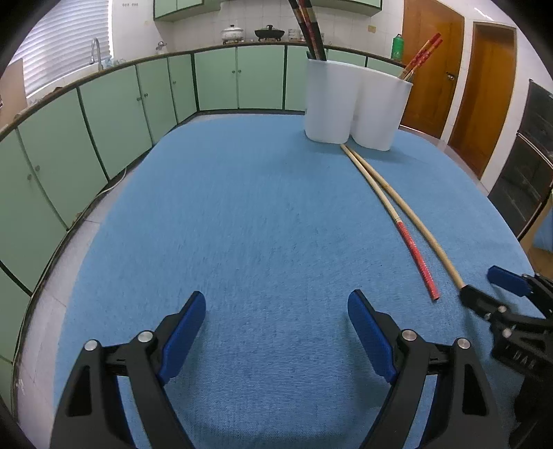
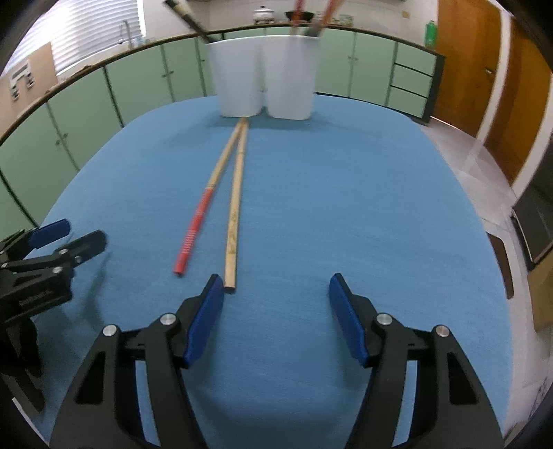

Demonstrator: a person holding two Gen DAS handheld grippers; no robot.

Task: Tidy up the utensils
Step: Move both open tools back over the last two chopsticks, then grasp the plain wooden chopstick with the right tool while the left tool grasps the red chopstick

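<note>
Two loose chopsticks lie side by side on the blue tablecloth, running away toward a white two-compartment holder. One has a red patterned handle; the other is plain bamboo. My right gripper is open. The plain chopstick's near end rests just inside its left fingertip, with the right pad well clear of it. My left gripper is open over bare cloth, left of the chopsticks. The holder has dark chopsticks in its left cup and red ones in its right.
Green cabinets with a counter, sink and pots line the far and left sides. Wooden doors and a dark oven stand on the right. The left gripper shows at the left of the right wrist view.
</note>
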